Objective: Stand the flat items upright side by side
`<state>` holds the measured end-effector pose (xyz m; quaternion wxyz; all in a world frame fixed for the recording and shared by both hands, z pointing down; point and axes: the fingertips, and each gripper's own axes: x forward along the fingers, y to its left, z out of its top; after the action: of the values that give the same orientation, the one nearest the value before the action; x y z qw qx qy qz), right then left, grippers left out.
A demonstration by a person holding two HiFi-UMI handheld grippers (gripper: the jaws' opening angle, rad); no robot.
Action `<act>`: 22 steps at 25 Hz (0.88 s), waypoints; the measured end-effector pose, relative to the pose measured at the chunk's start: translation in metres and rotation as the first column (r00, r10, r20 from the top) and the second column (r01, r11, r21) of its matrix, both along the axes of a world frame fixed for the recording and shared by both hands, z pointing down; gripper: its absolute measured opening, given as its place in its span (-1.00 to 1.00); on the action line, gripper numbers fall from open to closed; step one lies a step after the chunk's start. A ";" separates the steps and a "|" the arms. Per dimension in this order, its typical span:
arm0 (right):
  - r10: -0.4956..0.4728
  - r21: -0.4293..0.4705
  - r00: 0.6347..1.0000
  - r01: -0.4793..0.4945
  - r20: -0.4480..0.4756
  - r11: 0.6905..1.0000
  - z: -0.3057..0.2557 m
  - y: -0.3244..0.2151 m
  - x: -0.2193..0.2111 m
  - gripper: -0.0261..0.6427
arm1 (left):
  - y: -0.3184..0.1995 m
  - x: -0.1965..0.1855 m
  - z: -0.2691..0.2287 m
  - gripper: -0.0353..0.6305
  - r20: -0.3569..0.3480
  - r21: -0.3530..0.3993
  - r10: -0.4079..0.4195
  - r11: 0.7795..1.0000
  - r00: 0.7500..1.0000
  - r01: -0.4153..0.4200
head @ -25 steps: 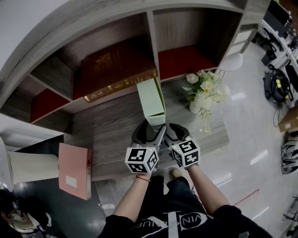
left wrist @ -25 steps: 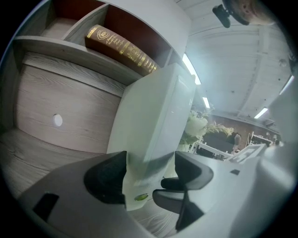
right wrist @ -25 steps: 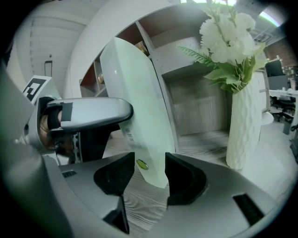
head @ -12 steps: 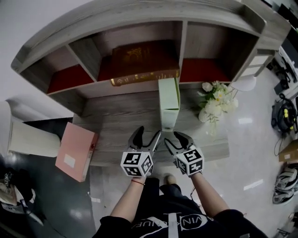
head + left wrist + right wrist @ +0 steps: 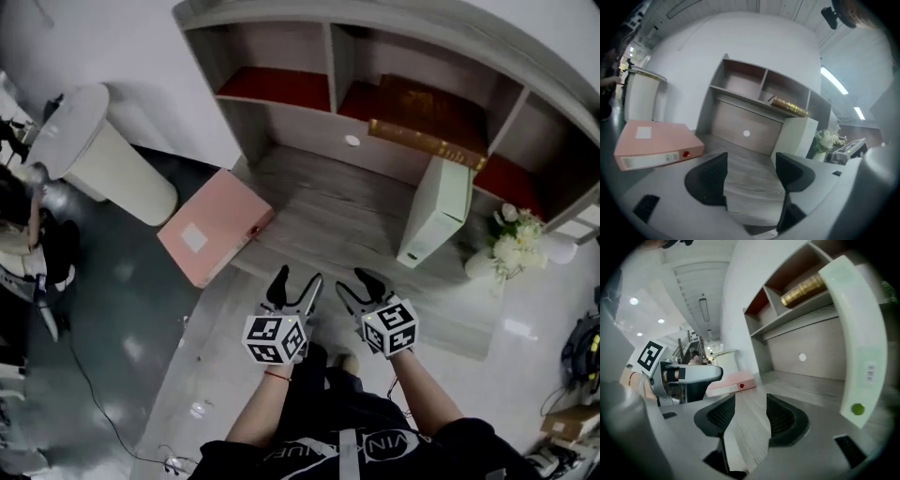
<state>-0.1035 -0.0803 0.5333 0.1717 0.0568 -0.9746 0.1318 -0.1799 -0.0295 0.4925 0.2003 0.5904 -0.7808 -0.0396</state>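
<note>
- Pink binder lies flat on the desk corner — stiff, boxy, probably light; best gripped along its spine edge.
- Left gripper and right gripper — jaws apart, nothing held.

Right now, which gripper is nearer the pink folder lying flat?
Left. In the head view the left gripper hangs lower right of the pink folder; the right gripper is beyond it, farther away.

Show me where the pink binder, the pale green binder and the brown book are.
pink binder (image 5: 214, 228), head view, middle of its flat cover.
pale green binder (image 5: 433, 208), head view, its broad side face.
brown book (image 5: 433, 112), head view, its top cover.
</note>
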 end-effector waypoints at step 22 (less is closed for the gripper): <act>-0.368 0.005 0.929 0.368 -0.047 0.930 0.019 0.153 -0.171 -0.26 | 0.237 -0.193 0.094 0.09 -0.313 -0.040 -0.608 0.776 0.729 0.630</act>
<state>-0.2744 0.0725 0.5528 0.2149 -0.1226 -0.9648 0.0893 -0.3728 0.2074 0.5865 0.2746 0.2891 -0.8896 -0.2228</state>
